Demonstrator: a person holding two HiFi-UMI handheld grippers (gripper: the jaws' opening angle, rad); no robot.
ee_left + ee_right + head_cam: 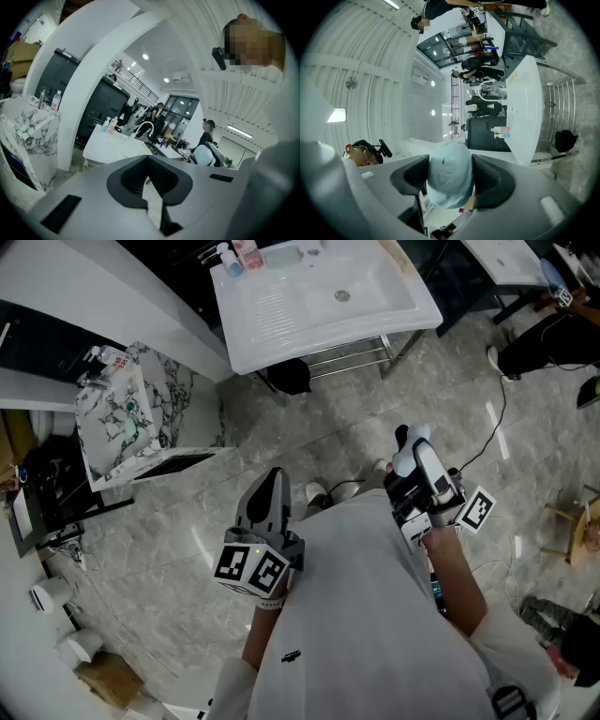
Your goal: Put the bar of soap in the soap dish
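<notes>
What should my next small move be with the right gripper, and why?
Probably carry the right gripper forward toward the white sink: its jaws grip the pale blue soap, and what looks like the dish sits on the sink's far rim, well away.

Soap bar [450, 173] in right hand-held gripper [412, 439]; sink [309, 320] ahead; bottles [234, 261] on its rear corner; cabinet [122, 418] at left

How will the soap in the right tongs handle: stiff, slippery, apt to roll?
Probably stiff: the soap shows a full rounded shape between the right tongs, with no visible squashing. Possibly slippery: its surface looks smooth and domed, and it is gripped only at the sides, so it could squirt out. Set down, its curved faces might let it rock or slide.
</notes>
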